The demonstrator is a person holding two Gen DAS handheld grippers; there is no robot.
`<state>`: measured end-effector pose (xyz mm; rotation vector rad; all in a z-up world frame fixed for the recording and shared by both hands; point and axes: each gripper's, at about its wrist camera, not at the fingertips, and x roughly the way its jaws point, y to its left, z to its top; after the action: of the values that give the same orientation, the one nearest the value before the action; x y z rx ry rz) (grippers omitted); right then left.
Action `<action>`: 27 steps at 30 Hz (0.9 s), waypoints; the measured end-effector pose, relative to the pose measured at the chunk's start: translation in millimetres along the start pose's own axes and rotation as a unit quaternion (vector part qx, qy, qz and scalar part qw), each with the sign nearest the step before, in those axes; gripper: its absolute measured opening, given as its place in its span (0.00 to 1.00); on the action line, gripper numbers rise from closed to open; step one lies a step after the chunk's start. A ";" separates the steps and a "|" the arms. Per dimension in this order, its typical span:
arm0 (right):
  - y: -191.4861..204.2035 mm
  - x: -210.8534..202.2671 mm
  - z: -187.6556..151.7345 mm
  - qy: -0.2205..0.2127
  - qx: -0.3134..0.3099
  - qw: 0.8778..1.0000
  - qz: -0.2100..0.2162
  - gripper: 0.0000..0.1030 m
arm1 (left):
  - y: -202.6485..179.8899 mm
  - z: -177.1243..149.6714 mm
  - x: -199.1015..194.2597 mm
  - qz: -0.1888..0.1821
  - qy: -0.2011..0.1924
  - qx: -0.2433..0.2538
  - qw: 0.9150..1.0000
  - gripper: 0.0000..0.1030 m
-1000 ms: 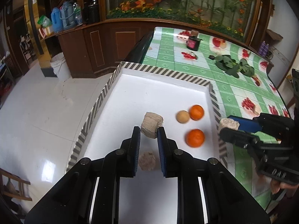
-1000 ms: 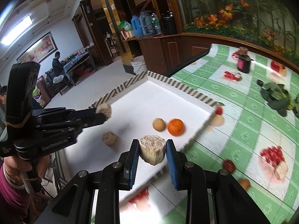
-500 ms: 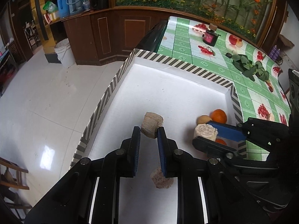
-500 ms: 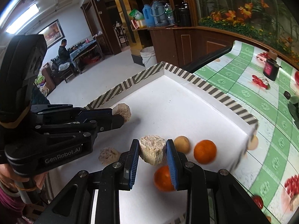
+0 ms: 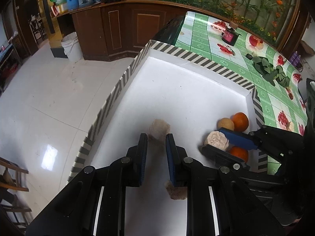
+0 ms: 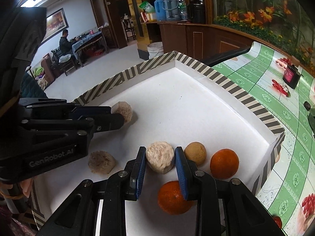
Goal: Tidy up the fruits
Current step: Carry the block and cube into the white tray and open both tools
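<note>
A white tray with a striped rim [image 5: 196, 58] [image 6: 236, 90] lies on the table. My left gripper [image 5: 156, 139] [image 6: 116, 116] is shut on a beige fibrous chunk [image 5: 159, 128] [image 6: 123, 109], low over the tray's left side. My right gripper [image 6: 160, 157] [image 5: 214, 143] is shut on a second beige chunk [image 6: 160, 156] [image 5: 216, 139], just above the tray floor. Beside it lie a tan round fruit [image 6: 195, 153] [image 5: 226, 123] and two oranges [image 6: 224, 163] [image 6: 172, 198]. A third beige chunk [image 6: 101, 162] [image 5: 176, 191] rests loose on the tray.
The table right of the tray wears a green fruit-print cloth [image 5: 202, 39]. It carries a dark jar [image 5: 230, 35] and green leaves [image 5: 271, 72]. A white bucket [image 5: 70, 45] stands on the tiled floor at left. A person [image 6: 65, 39] sits far back.
Both grippers have sunk into the tray with their chunks. The right one came in from over the tablecloth and now hangs next to the oranges.
</note>
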<state>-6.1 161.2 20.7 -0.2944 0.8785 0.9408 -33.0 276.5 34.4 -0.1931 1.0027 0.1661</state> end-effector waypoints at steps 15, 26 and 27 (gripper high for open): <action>-6.8 -62.2 -17.3 -0.050 0.041 0.998 0.005 0.30 | -21.7 -17.8 -32.3 0.029 -0.049 0.012 0.998 0.30; -36.3 -117.9 -61.2 -0.076 0.081 0.994 -0.025 0.30 | -78.9 -38.2 -57.6 -0.020 -0.064 0.052 0.996 0.30; -40.6 -122.6 -67.5 -0.076 0.085 0.993 -0.031 0.30 | -84.5 -39.8 -59.3 -0.026 -0.064 0.056 0.996 0.30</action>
<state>-44.0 28.1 66.1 -0.1021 0.7978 0.8140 -77.7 182.2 71.0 -0.1044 0.8757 0.0743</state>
